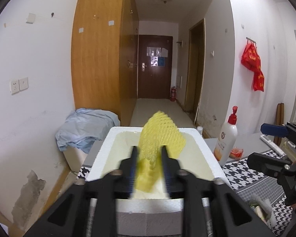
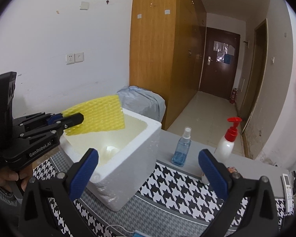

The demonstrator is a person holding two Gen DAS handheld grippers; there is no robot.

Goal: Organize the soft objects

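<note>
My left gripper (image 1: 149, 151) is shut on a yellow foam net sheet (image 1: 161, 136) and holds it above the open white foam box (image 1: 100, 158). In the right wrist view the left gripper (image 2: 80, 119) holds the yellow sheet (image 2: 102, 114) over the box (image 2: 128, 167), whose inside holds a small white piece (image 2: 111, 149). My right gripper (image 2: 148, 164) is open and empty, to the right of the box above the houndstooth mat (image 2: 177, 193). It also shows at the right edge of the left wrist view (image 1: 274, 144).
A blue spray bottle (image 2: 182, 148) and a white pump bottle with a red top (image 2: 228, 140) stand on the table right of the box. A remote (image 2: 288, 189) lies at far right. A blue cloth-covered bin (image 1: 84, 126) stands behind the box by the wardrobe.
</note>
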